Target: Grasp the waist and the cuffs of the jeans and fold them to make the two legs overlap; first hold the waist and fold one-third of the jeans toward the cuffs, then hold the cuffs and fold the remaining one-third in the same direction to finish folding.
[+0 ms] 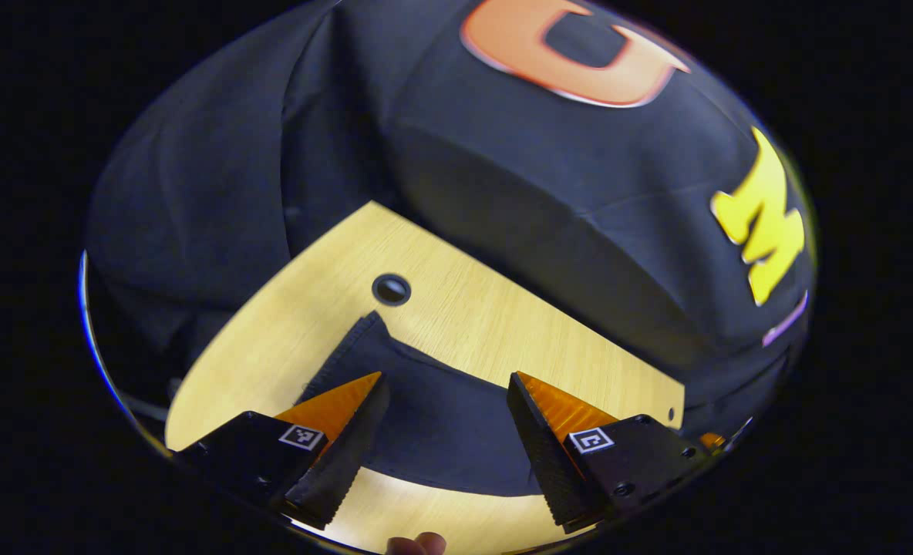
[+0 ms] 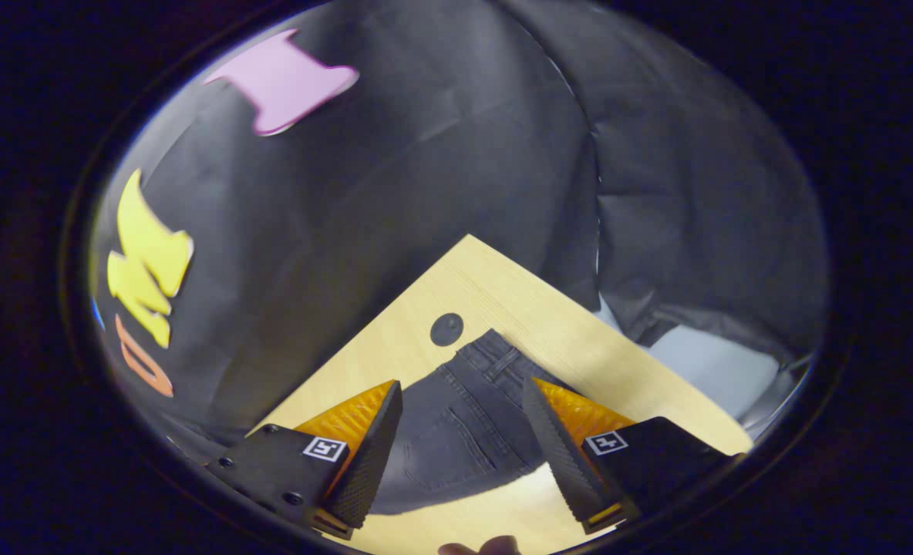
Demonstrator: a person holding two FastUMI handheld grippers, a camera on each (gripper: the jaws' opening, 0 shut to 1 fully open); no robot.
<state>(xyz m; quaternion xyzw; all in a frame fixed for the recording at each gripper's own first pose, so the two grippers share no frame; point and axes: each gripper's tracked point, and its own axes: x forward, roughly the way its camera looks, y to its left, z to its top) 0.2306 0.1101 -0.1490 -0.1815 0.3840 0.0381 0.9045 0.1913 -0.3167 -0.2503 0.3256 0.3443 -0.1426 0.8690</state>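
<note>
The jeans (image 2: pixel 464 432) sit low in the centre of the right gripper view, dark grey denim lying flat on the light wooden table (image 2: pixel 580 339). I can see the waistband end here, with a belt loop and the stitched outline of a back pocket, pointing up toward a round dark hole (image 2: pixel 446 329) in the tabletop, just short of it. In the left gripper view the other end of the jeans (image 1: pixel 433 416) lies across the lower centre, its hemmed corner (image 1: pixel 372 324) reaching up toward a round hole (image 1: pixel 391 290) in the table (image 1: pixel 503 324), close below it but not touching.

My right gripper (image 2: pixel 463 397) is spread wide, fingers parted to either side of the waist area, gripping nothing; I can't tell whether the tips touch the cloth. My left gripper (image 1: pixel 445 381) is likewise released, its two fingers standing apart over the dark fabric, nothing pinched between them.

At the bottom edge of the left gripper view I catch fingertips (image 1: pixel 418 544) of the hand, and at the bottom of the right gripper view another bit of a hand (image 2: pixel 480 547).

Beyond the table, black cloth (image 1: pixel 287 154) fills the upper part of both views, hanging in folds. In the right gripper view a pale patch of floor (image 2: pixel 703 362) shows at the right, past the table's far edge.
</note>
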